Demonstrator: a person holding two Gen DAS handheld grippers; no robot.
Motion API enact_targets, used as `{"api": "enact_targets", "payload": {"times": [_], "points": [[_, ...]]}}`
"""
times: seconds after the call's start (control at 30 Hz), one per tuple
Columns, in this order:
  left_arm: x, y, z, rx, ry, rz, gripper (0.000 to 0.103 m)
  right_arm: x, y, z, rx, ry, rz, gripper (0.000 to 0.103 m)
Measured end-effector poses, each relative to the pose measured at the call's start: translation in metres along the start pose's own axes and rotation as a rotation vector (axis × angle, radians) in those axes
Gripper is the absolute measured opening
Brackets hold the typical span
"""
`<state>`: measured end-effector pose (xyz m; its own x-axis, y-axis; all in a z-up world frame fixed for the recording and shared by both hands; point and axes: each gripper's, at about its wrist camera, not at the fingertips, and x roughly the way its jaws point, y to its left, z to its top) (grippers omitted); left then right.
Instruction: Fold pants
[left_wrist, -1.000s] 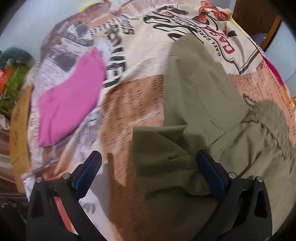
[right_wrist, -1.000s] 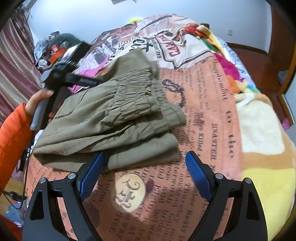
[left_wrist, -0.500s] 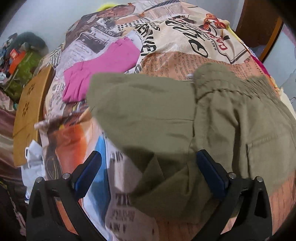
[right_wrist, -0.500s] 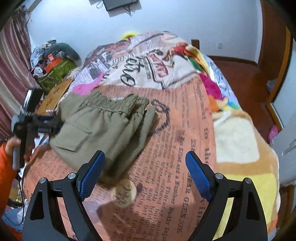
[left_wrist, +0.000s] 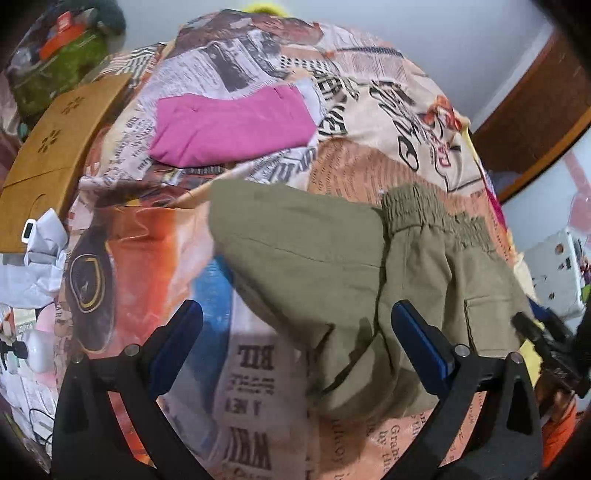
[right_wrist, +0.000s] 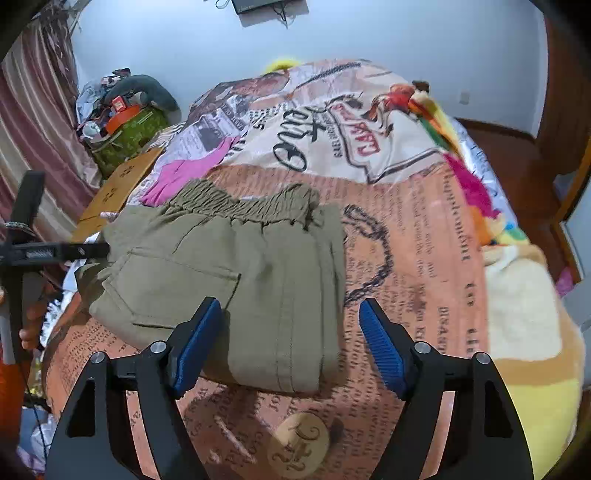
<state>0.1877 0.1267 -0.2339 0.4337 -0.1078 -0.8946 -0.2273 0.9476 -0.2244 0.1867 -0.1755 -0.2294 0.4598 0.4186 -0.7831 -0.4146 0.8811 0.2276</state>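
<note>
So the olive-green cotton pants with the gathered elastic waistband (right_wrist: 236, 266) are lying folded into a chunky rectangle on the newspaper-print bedspread (right_wrist: 424, 236), waistband toward the far end and a back pocket facing up. The right gripper (right_wrist: 290, 332) hangs just above the near edge with its blue pads spread wide, holding nothing. The left gripper (left_wrist: 295, 339) is wide open too, empty, over the pants' left side. A folded magenta cloth (left_wrist: 232, 125) lies further up the bed.

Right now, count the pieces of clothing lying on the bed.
2: the olive pants folded mid-bed, and a pink garment lying beyond them toward the wall. More may be hidden out of view.
</note>
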Motion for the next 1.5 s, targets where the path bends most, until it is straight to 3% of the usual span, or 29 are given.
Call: {"api": "enact_targets", "payload": {"times": [0.13, 0.3, 0.47, 0.6, 0.73, 0.87, 1.07, 1.27, 1.4, 1.5], "points": [[0.006, 0.001, -0.013, 0.022, 0.042, -0.025, 0.103, 0.006, 0.0, -0.006, 0.017, 0.03, 0.017, 0.072], [0.015, -0.003, -0.038, 0.131, 0.024, 0.125, 0.103, 0.009, -0.001, -0.009, 0.032, 0.049, 0.032, 0.072], [0.006, 0.019, -0.049, 0.09, 0.013, 0.144, 0.103, 0.007, 0.0, -0.012, 0.029, 0.051, 0.029, 0.072], [0.003, 0.038, -0.059, 0.079, 0.018, 0.331, 0.103, 0.007, 0.002, -0.011, 0.016, 0.045, 0.014, 0.072], [-0.009, 0.062, -0.06, -0.013, 0.015, 0.282, 0.102, 0.007, 0.002, -0.011, 0.018, 0.044, 0.012, 0.072], [-0.032, 0.057, -0.047, -0.056, -0.06, 0.218, 0.102, 0.006, 0.002, -0.011, 0.023, 0.045, 0.014, 0.072], [-0.022, 0.021, -0.021, 0.019, -0.078, 0.134, 0.102, 0.006, 0.001, -0.011, 0.023, 0.044, 0.014, 0.072], [0.023, 0.017, -0.03, 0.09, -0.004, 0.265, 0.102, 0.006, 0.001, -0.011, 0.029, 0.046, 0.018, 0.072], [0.018, 0.037, -0.036, 0.051, -0.017, 0.262, 0.102, 0.006, 0.0, -0.011, 0.033, 0.047, 0.021, 0.072], [0.013, 0.049, -0.033, 0.046, -0.037, 0.395, 0.102, 0.006, 0.001, -0.011, 0.032, 0.046, 0.02, 0.072]]}}
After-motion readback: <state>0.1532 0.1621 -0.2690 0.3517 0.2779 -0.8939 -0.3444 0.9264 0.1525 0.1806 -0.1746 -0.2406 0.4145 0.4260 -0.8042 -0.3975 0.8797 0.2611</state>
